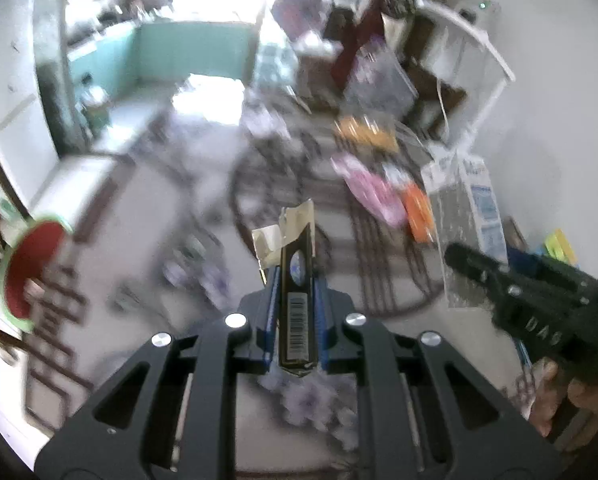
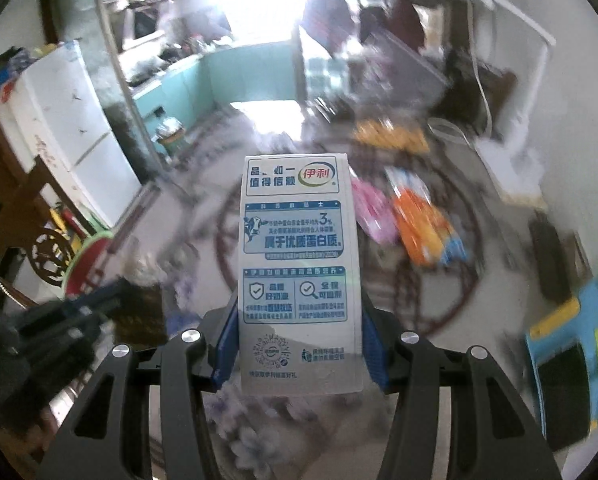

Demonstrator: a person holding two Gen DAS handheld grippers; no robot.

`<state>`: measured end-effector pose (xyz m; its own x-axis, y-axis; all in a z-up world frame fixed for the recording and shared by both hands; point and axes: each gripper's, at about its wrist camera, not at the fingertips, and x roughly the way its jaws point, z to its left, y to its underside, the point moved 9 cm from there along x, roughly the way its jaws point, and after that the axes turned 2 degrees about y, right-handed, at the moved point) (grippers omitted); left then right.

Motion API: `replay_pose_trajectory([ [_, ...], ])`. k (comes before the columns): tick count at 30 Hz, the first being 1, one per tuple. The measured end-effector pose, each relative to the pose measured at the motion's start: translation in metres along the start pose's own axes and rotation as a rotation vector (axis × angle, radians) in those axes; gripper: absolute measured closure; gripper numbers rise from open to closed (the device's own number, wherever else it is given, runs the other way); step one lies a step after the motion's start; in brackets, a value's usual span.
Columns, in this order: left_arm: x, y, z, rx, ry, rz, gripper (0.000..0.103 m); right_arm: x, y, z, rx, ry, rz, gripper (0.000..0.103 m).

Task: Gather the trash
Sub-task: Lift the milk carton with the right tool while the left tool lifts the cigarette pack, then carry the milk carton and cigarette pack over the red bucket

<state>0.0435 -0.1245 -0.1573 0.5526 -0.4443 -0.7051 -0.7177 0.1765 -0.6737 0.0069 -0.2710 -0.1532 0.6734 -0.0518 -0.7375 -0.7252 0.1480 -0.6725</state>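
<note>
- Left wrist view: the left gripper (image 1: pixel 297 300) clamps a flattened dark wrapper (image 1: pixel 297 304) with a barcode at frame centre; its torn top edge shows pale lining.
- At lower right, the right gripper (image 1: pixel 479 268) is cut off by the frame edge, with the milk carton (image 1: pixel 479 208) above it.
- Right wrist view: the right gripper (image 2: pixel 299 344) pinches the milk carton (image 2: pixel 299 264) upright at centre, hiding the floor behind.
- Motion blur smears the pink packet (image 2: pixel 369 210) and orange packet (image 2: pixel 423 228) at centre right.

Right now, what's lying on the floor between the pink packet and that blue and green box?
An orange packet lies between the pink packet and the blue and green box, right beside the pink one. The right wrist view shows it best.
</note>
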Motion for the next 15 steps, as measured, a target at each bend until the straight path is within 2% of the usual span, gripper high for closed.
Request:
replay_pose_trajectory([
  [5,-0.036,-0.039,0.026,-0.028,-0.065,-0.115,0.088,-0.008,-0.031,0.026,-0.034,-0.061,-0.084,0.053],
  [10,-0.061,-0.058,0.043,-0.058,-0.113,-0.187,0.088,-0.016,-0.051,0.048,-0.063,-0.118,-0.158,0.053],
  [15,-0.073,-0.056,0.066,-0.091,-0.155,-0.203,0.087,-0.008,-0.051,0.063,-0.078,-0.156,-0.139,0.053],
])
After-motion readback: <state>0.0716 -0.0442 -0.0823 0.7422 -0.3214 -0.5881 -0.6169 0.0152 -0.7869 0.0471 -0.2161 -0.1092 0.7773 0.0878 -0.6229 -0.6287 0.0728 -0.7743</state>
